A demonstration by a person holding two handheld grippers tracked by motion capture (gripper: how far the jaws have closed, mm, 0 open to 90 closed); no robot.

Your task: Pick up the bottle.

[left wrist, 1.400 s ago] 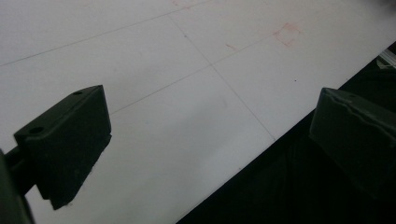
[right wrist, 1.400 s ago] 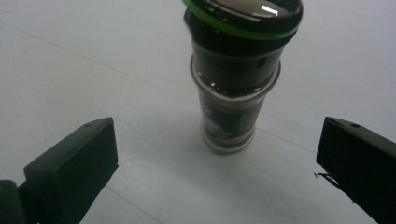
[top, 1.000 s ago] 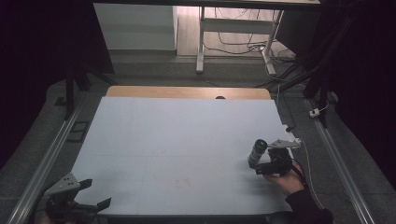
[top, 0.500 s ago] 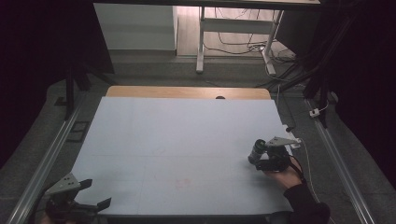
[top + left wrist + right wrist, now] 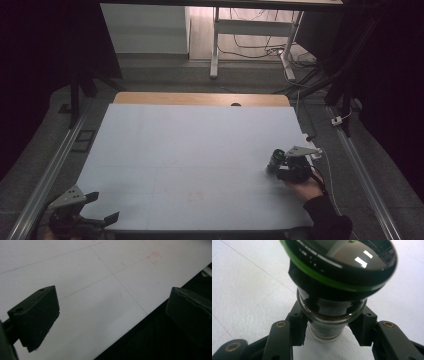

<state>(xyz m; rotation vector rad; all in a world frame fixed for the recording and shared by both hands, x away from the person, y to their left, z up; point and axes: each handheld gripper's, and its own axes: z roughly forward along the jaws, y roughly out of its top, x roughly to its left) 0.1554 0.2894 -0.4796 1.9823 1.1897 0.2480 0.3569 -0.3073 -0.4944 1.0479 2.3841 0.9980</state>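
My right gripper (image 5: pixel 281 169) is at the right side of the white table (image 5: pixel 190 145), shut on a glass jar (image 5: pixel 274 161). The jar (image 5: pixel 332 277) has a black lid with a green ring and dark contents. In the right gripper view, both jaws of that gripper (image 5: pixel 329 332) press the jar's glass body from either side, low over the table. My left gripper (image 5: pixel 92 209) hangs at the table's near left corner, open and holding nothing. In the left gripper view this gripper (image 5: pixel 112 315) straddles the table's front edge, its jaws wide apart.
A faint red square mark (image 5: pixel 154 258) is drawn on the white sheet near the front middle. A wooden strip (image 5: pixel 200 98) runs along the far edge. Metal rails (image 5: pixel 52 167) flank the table. Cables (image 5: pixel 260 47) and a white frame's legs lie beyond it.
My right gripper has sunk slightly and drawn back toward the person with the jar, which now tilts lower over the table. The left gripper has stayed put.
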